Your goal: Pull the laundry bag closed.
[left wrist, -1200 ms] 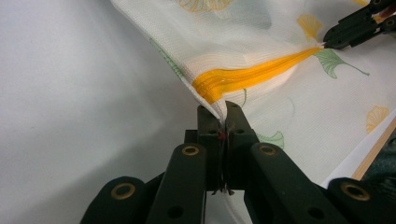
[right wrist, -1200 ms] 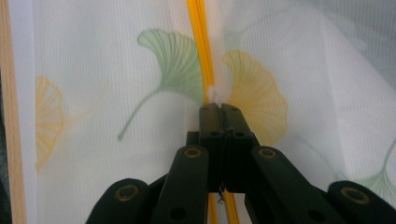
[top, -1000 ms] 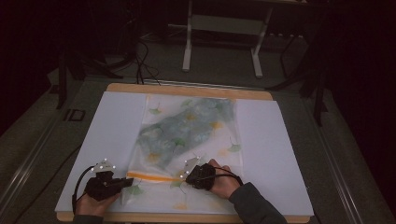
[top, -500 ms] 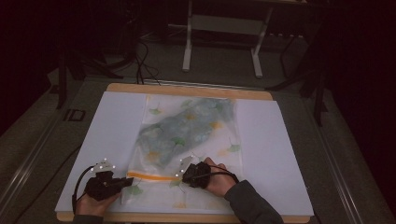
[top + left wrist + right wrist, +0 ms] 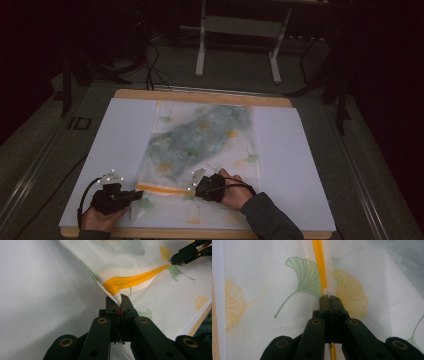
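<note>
Here a white sheet covers the wooden table, dark room.

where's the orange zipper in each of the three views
High view: the orange zipper is a short level stripe near the bottom, between the left gripper and the right gripper.
Left gripper view: a diagonal band rising from its jaws toward the upper right.
Right gripper view: a vertical stripe above its jaws.
Shared landmark: the ginkgo-leaf mesh bag.

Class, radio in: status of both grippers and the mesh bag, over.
Left gripper shut on mesh bag corner. Right gripper shut on zipper pull of orange zipper. Nothing in the way.
</note>
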